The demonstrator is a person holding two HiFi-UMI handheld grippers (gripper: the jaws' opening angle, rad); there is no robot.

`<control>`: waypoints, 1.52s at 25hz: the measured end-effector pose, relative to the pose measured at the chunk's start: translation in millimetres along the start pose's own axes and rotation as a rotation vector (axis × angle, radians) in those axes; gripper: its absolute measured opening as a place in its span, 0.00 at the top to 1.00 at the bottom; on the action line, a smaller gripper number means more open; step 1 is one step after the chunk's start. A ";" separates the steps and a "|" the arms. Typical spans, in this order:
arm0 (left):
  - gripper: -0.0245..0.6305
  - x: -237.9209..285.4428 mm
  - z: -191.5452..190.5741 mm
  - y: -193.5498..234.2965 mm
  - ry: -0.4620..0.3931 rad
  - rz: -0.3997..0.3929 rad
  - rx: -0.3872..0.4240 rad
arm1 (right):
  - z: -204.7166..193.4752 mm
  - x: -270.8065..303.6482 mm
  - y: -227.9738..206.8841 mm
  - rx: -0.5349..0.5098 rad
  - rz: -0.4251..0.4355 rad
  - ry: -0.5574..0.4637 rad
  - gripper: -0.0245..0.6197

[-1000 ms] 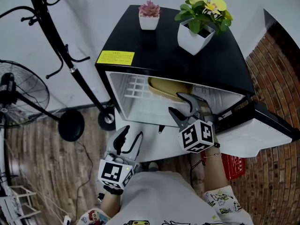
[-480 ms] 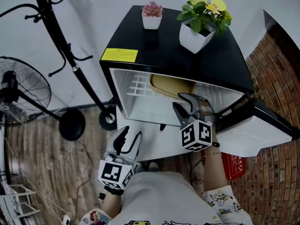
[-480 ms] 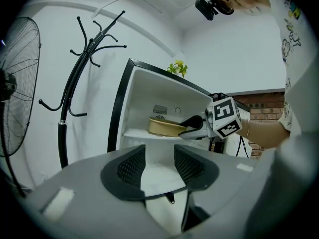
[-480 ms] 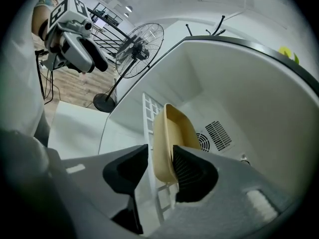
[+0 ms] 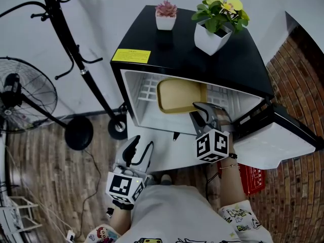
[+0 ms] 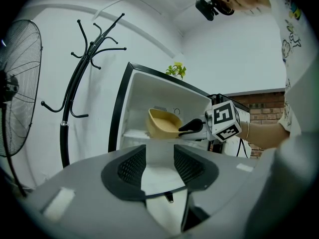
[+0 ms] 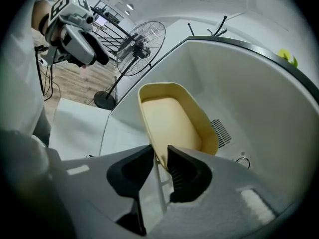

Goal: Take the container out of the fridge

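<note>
Nearest, at the lower left of the head view, the left gripper (image 5: pixel 142 148) hangs before the fridge (image 5: pixel 132 92). Its jaws have just eased inward, yet they stand wide apart with nothing between them. Right of centre, the right gripper (image 5: pixel 197 111) reaches into the open fridge. Its jaws have just been closing and pinch the near rim of the tan container (image 5: pixel 179 96), tilted over the wire shelf (image 5: pixel 148 92). On top, at the upper edge, stand a leafy potted plant (image 5: pixel 217 22) and a small pink plant (image 5: pixel 165 15).

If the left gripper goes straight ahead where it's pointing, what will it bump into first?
Probably the open fridge, just under the yellow container, though depth is hard to judge. On the left gripper the jaws have just been closing slightly, with nothing between them.
</note>
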State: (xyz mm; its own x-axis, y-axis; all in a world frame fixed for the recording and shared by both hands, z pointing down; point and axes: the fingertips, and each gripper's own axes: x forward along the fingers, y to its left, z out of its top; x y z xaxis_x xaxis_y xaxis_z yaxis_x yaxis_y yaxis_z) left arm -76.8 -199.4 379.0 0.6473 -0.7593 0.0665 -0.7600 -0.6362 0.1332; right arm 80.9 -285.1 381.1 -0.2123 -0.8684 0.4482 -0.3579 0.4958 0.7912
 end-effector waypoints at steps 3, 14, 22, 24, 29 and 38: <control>0.70 -2.2 -1.9 -1.6 -0.004 0.001 0.002 | -0.7 -0.4 1.8 -0.006 -0.003 -0.001 0.86; 0.70 -3.0 -1.0 -5.9 -0.019 0.014 0.004 | -1.6 -5.0 1.0 -0.030 -0.025 -0.015 0.94; 0.70 -5.2 0.6 -7.0 -0.023 0.029 0.005 | 0.8 -10.0 2.9 -0.032 -0.020 -0.033 0.94; 0.70 -6.3 -0.5 -6.9 -0.027 0.032 0.006 | 3.1 -11.6 2.9 -0.034 -0.021 -0.039 0.94; 0.70 -9.4 -1.6 -7.4 -0.032 0.039 0.010 | 10.0 -16.0 5.1 -0.032 -0.016 -0.058 0.94; 0.71 -21.2 -1.3 -5.9 -0.026 0.066 0.024 | 29.3 -30.9 11.8 0.037 0.003 -0.146 0.94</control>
State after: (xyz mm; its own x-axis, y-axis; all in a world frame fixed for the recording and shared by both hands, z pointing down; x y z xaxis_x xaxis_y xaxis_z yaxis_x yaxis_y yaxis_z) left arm -86.0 -179.3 378.1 0.5944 -0.8027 0.0482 -0.8021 -0.5877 0.1059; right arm 56.6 -252.2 364.4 -0.3424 -0.8579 0.3830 -0.3899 0.5007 0.7728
